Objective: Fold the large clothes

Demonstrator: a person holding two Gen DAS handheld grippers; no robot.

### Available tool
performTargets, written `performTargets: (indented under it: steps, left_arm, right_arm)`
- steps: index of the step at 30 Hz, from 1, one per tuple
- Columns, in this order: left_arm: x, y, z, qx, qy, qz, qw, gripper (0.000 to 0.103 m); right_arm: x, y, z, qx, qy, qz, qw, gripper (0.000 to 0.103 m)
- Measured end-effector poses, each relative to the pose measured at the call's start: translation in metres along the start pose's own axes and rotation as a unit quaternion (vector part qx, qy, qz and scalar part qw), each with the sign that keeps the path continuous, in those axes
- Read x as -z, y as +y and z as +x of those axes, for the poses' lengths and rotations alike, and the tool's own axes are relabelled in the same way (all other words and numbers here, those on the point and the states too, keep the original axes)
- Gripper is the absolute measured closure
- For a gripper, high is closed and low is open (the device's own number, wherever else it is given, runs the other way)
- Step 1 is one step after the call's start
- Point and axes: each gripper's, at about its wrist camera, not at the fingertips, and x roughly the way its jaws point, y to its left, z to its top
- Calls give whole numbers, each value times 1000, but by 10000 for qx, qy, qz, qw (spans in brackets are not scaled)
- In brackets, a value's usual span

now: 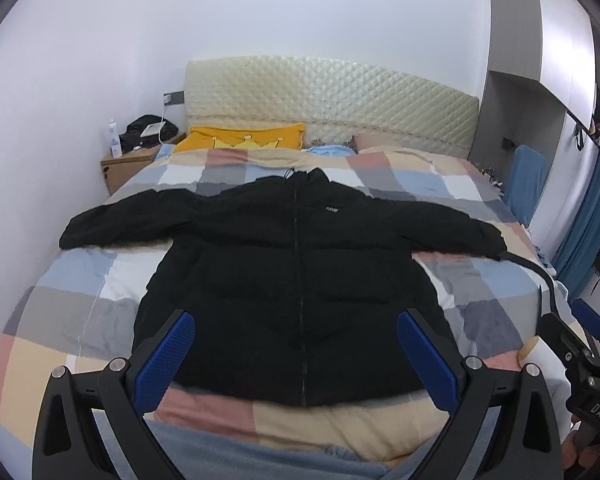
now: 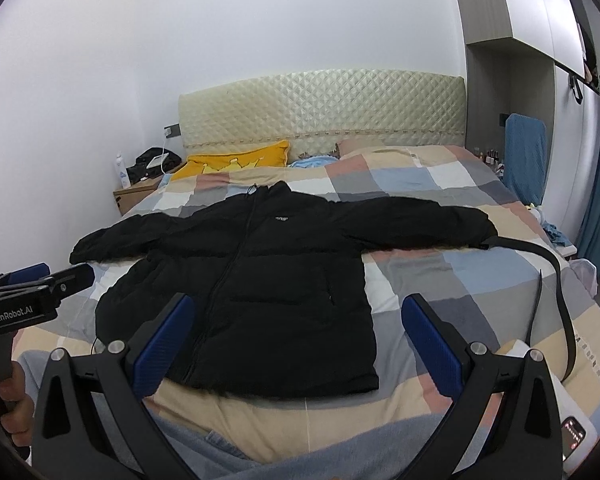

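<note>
A black puffer jacket (image 1: 292, 264) lies flat, front up and zipped, on the checked bedspread (image 1: 80, 300), both sleeves spread out sideways. It also shows in the right wrist view (image 2: 260, 280). My left gripper (image 1: 296, 320) is open and empty, held above the jacket's hem near the foot of the bed. My right gripper (image 2: 298, 312) is open and empty, above the jacket's lower right corner. The left gripper's body shows at the left of the right wrist view (image 2: 40, 288); the right one shows at the right edge of the left wrist view (image 1: 580, 356).
A black belt (image 2: 556, 280) lies on the bed beside the right sleeve. A yellow pillow (image 1: 244, 138) rests against the quilted headboard (image 1: 332, 96). A wooden nightstand (image 1: 128, 164) stands at the left. A blue-covered chair (image 2: 526, 156) and a wardrobe stand at the right. A phone (image 2: 574, 438) lies at the lower right.
</note>
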Motion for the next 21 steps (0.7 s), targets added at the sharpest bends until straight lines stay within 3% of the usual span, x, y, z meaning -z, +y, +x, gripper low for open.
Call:
performTargets:
  steps: [10, 18, 21]
  left_arm:
    - [-42, -13, 22, 315, -159, -246, 9991, 1]
    - [-88, -31, 42, 609, -343, 90, 9975, 1]
    - [-111, -29, 48, 523, -575, 131, 9969, 1]
  right_arm:
    - [-51, -23, 34, 295, -308, 31, 9991, 0]
    - [-93, -50, 68, 375, -526, 76, 9979, 0]
    - [-109, -62, 82, 486, -659, 165, 9965, 0]
